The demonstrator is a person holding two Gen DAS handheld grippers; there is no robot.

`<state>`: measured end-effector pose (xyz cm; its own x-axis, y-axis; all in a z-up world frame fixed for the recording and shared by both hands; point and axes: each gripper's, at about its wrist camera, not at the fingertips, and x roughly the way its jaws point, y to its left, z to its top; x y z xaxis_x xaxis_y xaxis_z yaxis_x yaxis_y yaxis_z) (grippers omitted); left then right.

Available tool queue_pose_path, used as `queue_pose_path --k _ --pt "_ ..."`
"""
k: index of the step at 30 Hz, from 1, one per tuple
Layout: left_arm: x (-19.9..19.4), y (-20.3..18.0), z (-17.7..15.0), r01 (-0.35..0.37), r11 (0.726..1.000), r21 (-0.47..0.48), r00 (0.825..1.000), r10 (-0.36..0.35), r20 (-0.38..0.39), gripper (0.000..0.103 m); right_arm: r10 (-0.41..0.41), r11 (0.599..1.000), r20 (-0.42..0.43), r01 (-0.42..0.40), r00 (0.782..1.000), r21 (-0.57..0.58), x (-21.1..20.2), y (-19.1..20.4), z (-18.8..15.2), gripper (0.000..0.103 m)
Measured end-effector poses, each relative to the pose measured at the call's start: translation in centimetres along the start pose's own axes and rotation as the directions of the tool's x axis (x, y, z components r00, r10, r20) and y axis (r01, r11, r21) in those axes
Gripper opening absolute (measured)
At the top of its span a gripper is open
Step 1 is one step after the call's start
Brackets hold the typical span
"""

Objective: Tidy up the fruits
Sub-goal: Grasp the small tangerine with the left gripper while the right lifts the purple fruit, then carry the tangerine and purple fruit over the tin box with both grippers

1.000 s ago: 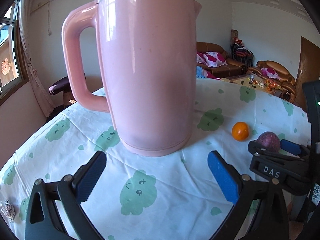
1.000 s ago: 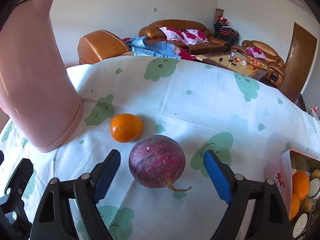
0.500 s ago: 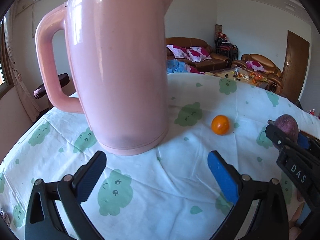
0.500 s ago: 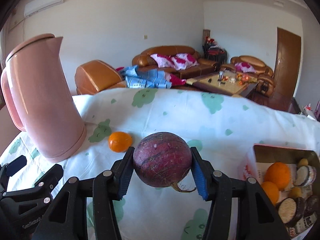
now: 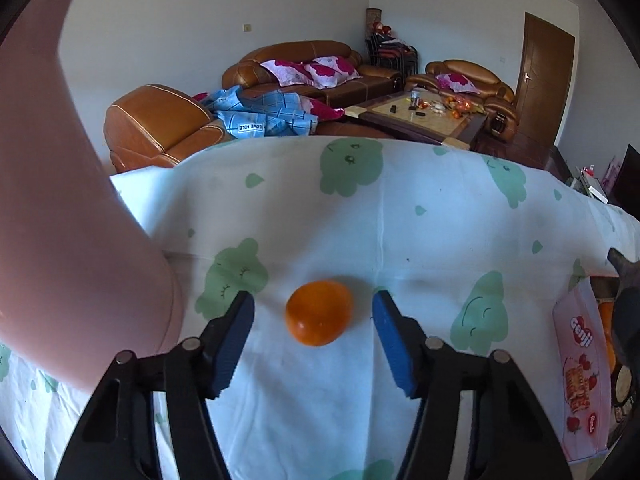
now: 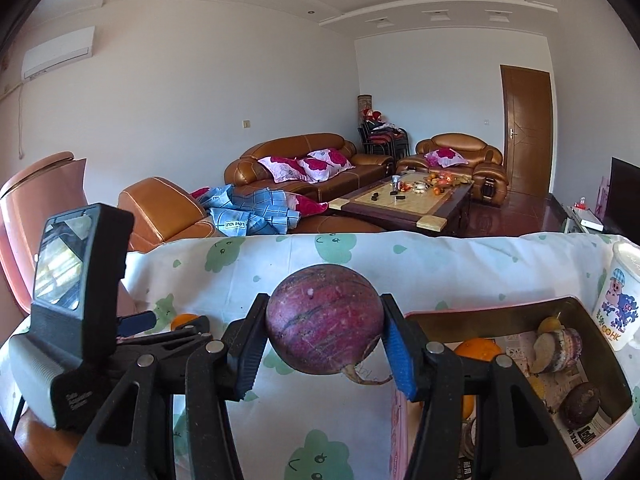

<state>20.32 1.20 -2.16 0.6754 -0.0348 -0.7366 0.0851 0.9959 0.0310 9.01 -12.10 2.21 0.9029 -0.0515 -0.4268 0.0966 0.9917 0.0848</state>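
My right gripper (image 6: 324, 340) is shut on a round purple-red fruit (image 6: 324, 322) and holds it above the tablecloth, just left of a pink box (image 6: 520, 308) that holds oranges and several other fruits. My left gripper (image 5: 314, 332) is open, its blue pads either side of an orange (image 5: 319, 312) that lies on the cloth, not touching it. The left gripper also shows in the right wrist view (image 6: 136, 320), with the orange (image 6: 182, 320) behind it. The box's side (image 5: 580, 372) shows at the right of the left wrist view.
A tall pink kettle (image 5: 60, 200) stands close on the left of the orange. A white printed cup (image 6: 620, 300) stands behind the box. The table wears a white cloth with green prints (image 5: 400, 220). Sofas and a coffee table lie beyond the far edge.
My right gripper closed on the purple-red fruit, lifted it and carried it right toward the box. My left gripper swung right from the kettle and now brackets the orange, narrower but still open.
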Motion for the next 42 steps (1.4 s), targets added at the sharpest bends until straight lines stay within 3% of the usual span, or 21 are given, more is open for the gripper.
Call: queue_pose_path --k 4,7,12,16,22,32,42 --pt "2.5 -1.0 0.4 0.003 0.999 0.041 0.997 0.000 -0.074 0.054 0.004 1.000 -0.002 -0.004 1.000 -0.013 -0.2 -0.3 -0.2 0.055" --pt "2.6 -0.4 0.6 0.049 0.999 -0.010 0.996 -0.049 -0.073 0.041 0.012 1.000 -0.013 -0.013 1.000 -0.016 0.1 -0.2 -0.2 0.055" --pt "2.3 -0.3 0.6 0.066 0.998 -0.011 0.996 -0.067 -0.066 0.040 0.009 0.999 -0.022 -0.010 1.000 -0.036 0.7 -0.1 -0.5 0.055" --pt "-0.1 0.0 0.2 0.008 1.000 -0.019 0.999 -0.008 0.037 0.040 -0.004 0.999 -0.014 0.003 1.000 -0.045 0.7 0.1 -0.7 0.055" --pt "-3.6 0.6 -1.4 -0.072 0.997 -0.020 0.983 0.074 0.168 0.040 -0.015 0.998 -0.001 0.015 1.000 -0.054 0.3 0.6 -1.1 0.056" --pt "-6.8 2.4 -4.3 -0.091 0.991 -0.102 0.969 0.112 0.221 0.040 -0.014 0.994 0.024 0.016 1.000 -0.105 -1.9 1.5 -1.8 0.056" --pt "-9.0 1.1 -6.6 -0.102 0.990 -0.098 0.959 0.124 0.255 0.040 -0.019 0.994 0.029 0.022 0.999 -0.108 -4.2 1.2 -2.7 0.056"
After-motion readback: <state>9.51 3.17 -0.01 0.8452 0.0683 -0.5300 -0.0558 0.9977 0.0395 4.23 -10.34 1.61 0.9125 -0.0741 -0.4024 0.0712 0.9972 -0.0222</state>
